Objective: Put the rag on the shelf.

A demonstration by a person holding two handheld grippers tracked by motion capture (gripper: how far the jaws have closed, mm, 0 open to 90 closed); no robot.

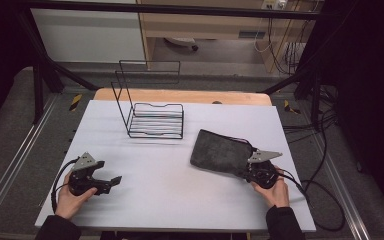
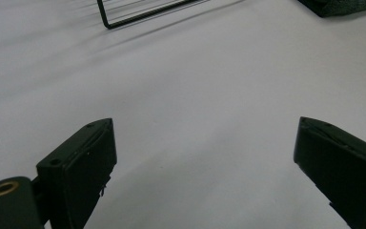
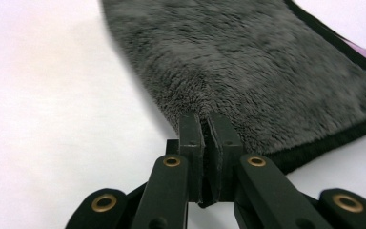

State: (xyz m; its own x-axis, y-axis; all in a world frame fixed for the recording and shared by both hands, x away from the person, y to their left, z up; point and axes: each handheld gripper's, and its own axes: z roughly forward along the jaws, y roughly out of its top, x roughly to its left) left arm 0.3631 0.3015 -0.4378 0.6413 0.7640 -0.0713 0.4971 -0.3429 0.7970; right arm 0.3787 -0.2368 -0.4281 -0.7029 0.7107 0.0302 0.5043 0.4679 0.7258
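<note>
The high view is dim and soft, its corners falling to black, though the white surface (image 1: 170, 165) is evenly lit. Faint shadows (none hard-edged) trail from the rack (image 1: 152, 117). The close towel (image 3: 248, 71) blurs toward its far edge.

high view: overhead, facing forward | gripper views: low, close to table (image 1: 170, 175) | shared: grey cloth (image 1: 217, 150)

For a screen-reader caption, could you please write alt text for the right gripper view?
The right tongs are shut on the near edge of a fuzzy dark grey cloth that lies on a white table. The cloth has a black hem.
</note>
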